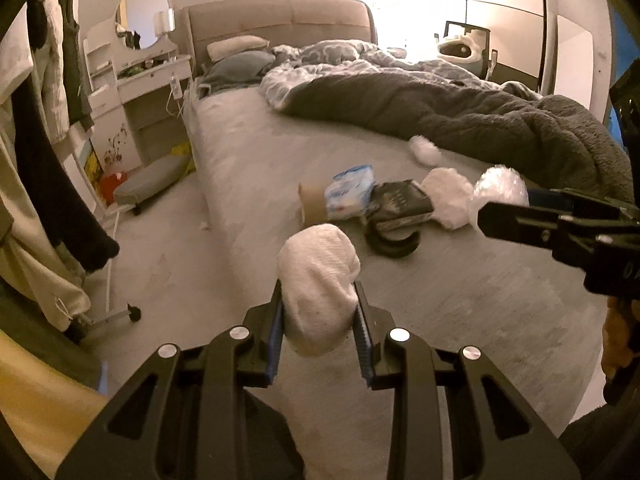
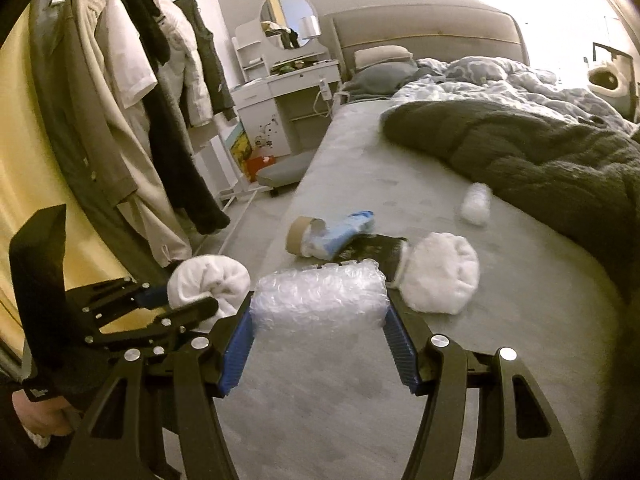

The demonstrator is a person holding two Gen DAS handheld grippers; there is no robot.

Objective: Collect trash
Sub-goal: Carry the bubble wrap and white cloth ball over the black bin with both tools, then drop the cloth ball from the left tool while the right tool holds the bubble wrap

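My left gripper (image 1: 319, 298) is shut on a white paper-towel wad (image 1: 318, 280), held above the bed; it also shows in the right wrist view (image 2: 206, 284). My right gripper (image 2: 320, 312) is shut on a wad of clear bubble wrap (image 2: 320, 300), seen at the right of the left wrist view (image 1: 500, 190). On the grey bed sheet (image 1: 460, 292) lie a cardboard tube (image 1: 312, 204), a blue-white plastic pack (image 1: 350, 192), a black packet (image 1: 402, 202), a black round object (image 1: 394, 242), a white crumpled wad (image 1: 448, 198) and a small white wad (image 1: 426, 152).
A dark grey blanket (image 1: 480, 112) and a patterned duvet (image 1: 340, 60) cover the far side of the bed. A clothes rack with hanging garments (image 2: 132, 100) stands at the left. A white vanity with a round mirror (image 1: 140, 60) and a grey stool (image 1: 152, 184) stand beside the bed.
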